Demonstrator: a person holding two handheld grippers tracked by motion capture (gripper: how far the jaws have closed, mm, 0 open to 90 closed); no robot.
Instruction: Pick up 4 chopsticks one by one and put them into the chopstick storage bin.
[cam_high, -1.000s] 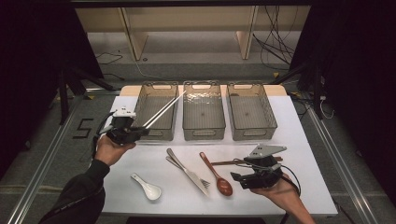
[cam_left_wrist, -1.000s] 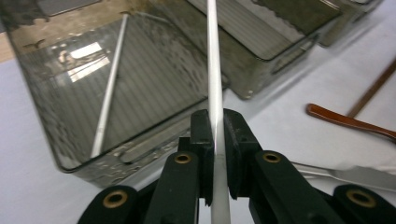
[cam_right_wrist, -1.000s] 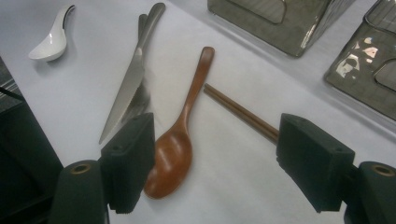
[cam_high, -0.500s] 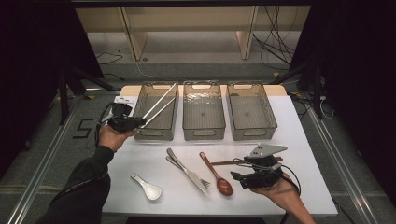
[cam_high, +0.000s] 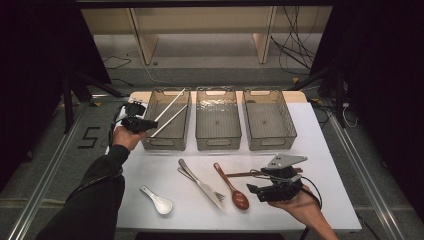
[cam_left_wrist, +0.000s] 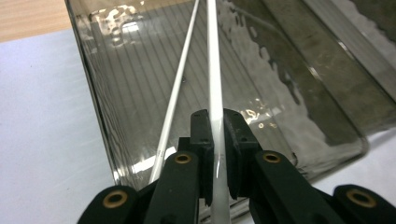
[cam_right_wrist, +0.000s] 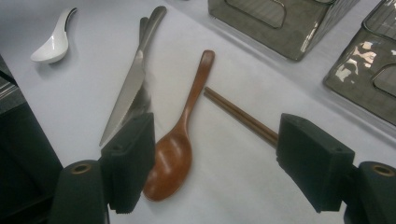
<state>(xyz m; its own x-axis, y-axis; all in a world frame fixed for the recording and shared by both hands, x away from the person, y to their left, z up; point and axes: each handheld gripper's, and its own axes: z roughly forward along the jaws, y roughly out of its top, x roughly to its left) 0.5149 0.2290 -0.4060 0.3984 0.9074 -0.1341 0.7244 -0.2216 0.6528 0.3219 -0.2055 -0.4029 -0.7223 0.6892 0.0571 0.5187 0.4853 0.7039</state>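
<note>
Left gripper (cam_high: 145, 124) is sliding left, clamping white chopsticks (cam_high: 167, 114) over the left bin (cam_high: 150, 142) at the desk's back-left. Its own view: only one stick (cam_left_wrist: 215, 84) is pinched; the other (cam_left_wrist: 175, 98) may be slipping. Right gripper (cam_right_wrist: 215, 158) is hanging wide open, empty, above the spoon (cam_right_wrist: 180, 144).

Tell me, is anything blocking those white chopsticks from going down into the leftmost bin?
Nothing visible does. The left gripper is shut on one of the white chopsticks, which slant over the open left bin. What shows of the bin's floor beneath them looks bare.
</note>
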